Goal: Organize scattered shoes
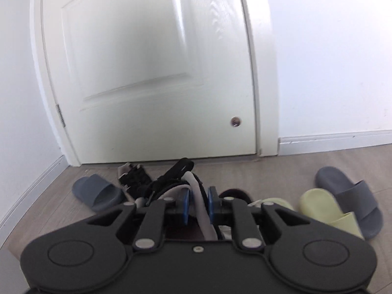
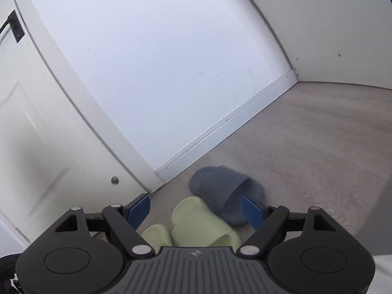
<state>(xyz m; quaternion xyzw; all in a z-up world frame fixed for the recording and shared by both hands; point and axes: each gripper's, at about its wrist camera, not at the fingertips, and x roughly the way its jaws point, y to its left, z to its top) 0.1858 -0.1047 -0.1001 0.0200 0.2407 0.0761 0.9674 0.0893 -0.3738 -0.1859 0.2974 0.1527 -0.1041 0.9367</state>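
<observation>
Left gripper: the blue pads are drawn in tight on the heel rim of a black and beige sneaker, which hangs forward from the jaws above the floor, laces and tongue pointing toward the white door.

Right gripper: the jaws stand wide apart with nothing between the pads; the slides seen through the gap lie on the floor beneath it.

Shoe positions, left wrist view:
- A grey slide lies at the left, near the door and the corner skirting.
- A second black and beige sneaker lies just beside that slide, close to the door's foot.
- A pale yellow slide lies at the right, touching a second grey slide that rests against its outer side.
- Another pale yellow slide shows partly behind the left gripper's linkage.
- A dark, rounded shoe is mostly hidden there; its type cannot be told.

Right wrist view: the two yellow slides lie touching, with the grey one against the farther of them. This view is blurred.
</observation>
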